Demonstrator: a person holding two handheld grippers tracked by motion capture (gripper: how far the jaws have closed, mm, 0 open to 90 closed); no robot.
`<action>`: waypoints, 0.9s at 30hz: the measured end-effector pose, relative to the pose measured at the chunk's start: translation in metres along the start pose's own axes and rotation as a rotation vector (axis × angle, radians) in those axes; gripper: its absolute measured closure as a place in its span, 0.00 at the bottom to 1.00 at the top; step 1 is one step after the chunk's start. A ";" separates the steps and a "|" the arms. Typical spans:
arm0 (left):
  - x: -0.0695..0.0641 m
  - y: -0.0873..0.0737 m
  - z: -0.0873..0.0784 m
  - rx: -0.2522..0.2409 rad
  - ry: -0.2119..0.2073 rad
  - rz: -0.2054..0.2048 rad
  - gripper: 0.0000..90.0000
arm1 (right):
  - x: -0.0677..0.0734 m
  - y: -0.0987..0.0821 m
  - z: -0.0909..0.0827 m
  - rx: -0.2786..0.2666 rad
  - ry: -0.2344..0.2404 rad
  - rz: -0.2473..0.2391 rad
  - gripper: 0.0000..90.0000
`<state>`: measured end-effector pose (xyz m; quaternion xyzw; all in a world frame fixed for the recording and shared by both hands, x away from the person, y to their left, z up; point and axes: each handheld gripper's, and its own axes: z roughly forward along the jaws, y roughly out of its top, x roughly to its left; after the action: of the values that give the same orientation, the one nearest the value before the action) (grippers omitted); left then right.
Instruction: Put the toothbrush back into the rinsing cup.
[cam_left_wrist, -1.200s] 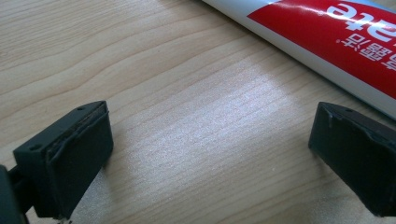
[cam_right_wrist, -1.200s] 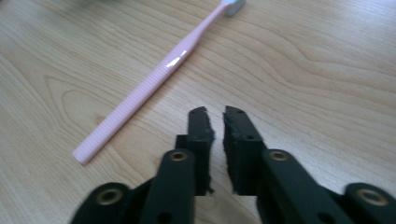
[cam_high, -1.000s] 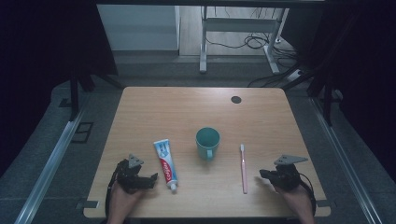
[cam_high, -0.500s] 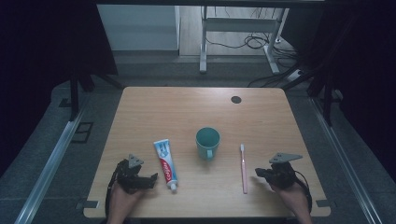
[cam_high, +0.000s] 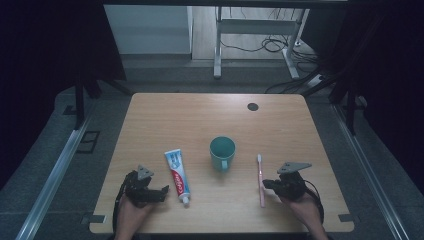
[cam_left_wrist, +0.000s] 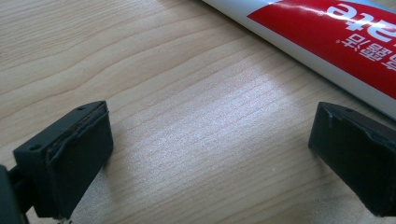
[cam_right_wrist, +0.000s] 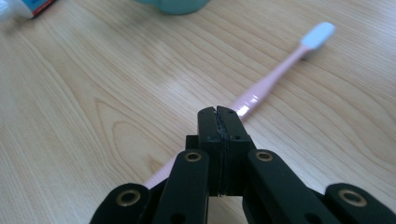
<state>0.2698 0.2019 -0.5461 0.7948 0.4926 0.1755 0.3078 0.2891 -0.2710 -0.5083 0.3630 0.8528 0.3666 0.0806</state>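
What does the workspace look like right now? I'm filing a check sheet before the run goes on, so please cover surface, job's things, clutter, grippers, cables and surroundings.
Surface: wooden table, dark round spot near its far right corner.
Job's things: pink toothbrush lying flat; toothpaste tube lying flat; teal cup upright between them.
Clutter: nothing seen.
Grippers: left gripper open beside the tube, nothing between its jaws; right gripper shut, empty, over the toothbrush handle.
Cables: cables on the floor beyond the table.
Surroundings: dark; metal frame legs behind.
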 end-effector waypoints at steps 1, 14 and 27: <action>0.000 0.000 0.000 0.000 0.000 0.000 0.00 | 0.003 0.002 0.004 0.004 0.008 -0.007 0.99; 0.000 0.000 0.000 0.000 -0.001 0.000 0.00 | 0.011 0.001 0.020 0.051 0.018 -0.027 0.99; 0.000 0.000 0.000 0.000 -0.001 -0.004 0.00 | 0.003 -0.011 0.010 0.064 -0.008 -0.008 0.98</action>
<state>0.2696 0.2017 -0.5461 0.7938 0.4942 0.1746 0.3084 0.2852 -0.2685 -0.5227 0.3634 0.8653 0.3374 0.0736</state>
